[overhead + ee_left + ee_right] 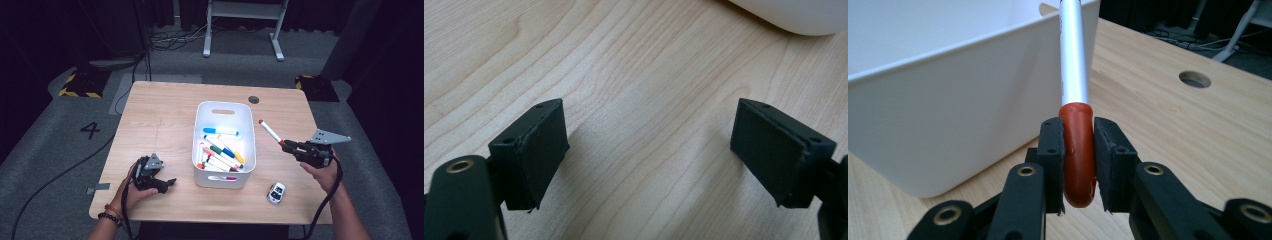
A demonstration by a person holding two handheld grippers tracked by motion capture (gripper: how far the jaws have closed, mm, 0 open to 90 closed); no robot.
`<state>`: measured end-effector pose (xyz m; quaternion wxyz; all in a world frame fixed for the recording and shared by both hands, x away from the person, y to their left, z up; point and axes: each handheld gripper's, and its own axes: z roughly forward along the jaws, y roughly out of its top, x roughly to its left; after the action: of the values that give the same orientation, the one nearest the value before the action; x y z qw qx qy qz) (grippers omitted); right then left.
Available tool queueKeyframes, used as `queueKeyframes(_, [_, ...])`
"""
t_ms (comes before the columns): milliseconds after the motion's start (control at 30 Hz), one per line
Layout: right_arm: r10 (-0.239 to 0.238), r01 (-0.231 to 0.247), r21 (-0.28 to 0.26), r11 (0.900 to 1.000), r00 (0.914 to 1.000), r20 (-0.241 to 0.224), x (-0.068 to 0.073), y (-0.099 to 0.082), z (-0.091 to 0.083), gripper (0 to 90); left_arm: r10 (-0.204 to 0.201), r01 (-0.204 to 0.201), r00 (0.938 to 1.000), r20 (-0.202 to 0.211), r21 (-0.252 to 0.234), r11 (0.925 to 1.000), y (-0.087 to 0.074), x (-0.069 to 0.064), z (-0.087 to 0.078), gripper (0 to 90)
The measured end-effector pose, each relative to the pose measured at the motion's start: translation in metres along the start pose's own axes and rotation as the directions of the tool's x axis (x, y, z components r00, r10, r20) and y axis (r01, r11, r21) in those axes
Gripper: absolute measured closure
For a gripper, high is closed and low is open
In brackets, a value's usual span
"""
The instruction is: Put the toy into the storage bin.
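The pale wooden desk (pixel 165 120) carries a white plastic bin (pixel 200 131) of coloured markers. Right of it, the right claw (pixel 1079 165) pinches the red cap of a white-barrelled marker (pixel 1072 55), probably light, stiff and slick; the barrel's middle would seat steadier. The left claw (pixel 649 150) gapes wide and empty.

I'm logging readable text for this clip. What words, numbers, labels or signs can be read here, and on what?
"4": a dark numeral on the grey floor left of the table.
Markers in the bin: any print is too small to read.
Toy car: no markings legible.
Marker in the right tongs: no print on the visible side.
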<state>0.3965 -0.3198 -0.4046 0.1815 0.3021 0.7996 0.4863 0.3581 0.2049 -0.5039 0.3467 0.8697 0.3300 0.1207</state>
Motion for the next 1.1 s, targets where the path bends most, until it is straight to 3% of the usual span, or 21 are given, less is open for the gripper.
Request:
queueKeyframes(300, [-0.041,0.040,-0.040,0.9984,0.9990,-0.018,0.008,0.027,-0.013,75.0,0.001,-0.001,1.0000,0.000,0.000,1.0000,0.000,0.000,0.000,15.4])
queueKeyframes(600, [-0.115,0.115,-0.011,0.9933,0.9928,-0.034,0.021,0.056,-0.008,75.0,0.000,0.000,1.0000,0.001,-0.001,1.0000,0.000,0.000,0.000,15.4])
queueKeyframes(933, [-0.194,0.198,0.034,0.9795,0.9760,-0.099,0.045,0.090,0.010,75.0,0.000,0.000,1.0000,0.000,-0.001,1.0000,0.000,0.000,0.000,15.4])
queueKeyframes(1100, [-0.252,0.262,0.056,0.9634,0.9574,-0.140,0.059,0.106,0.022,75.0,0.001,-0.001,1.0000,0.000,-0.001,1.0000,0.000,0.000,0.000,15.4])
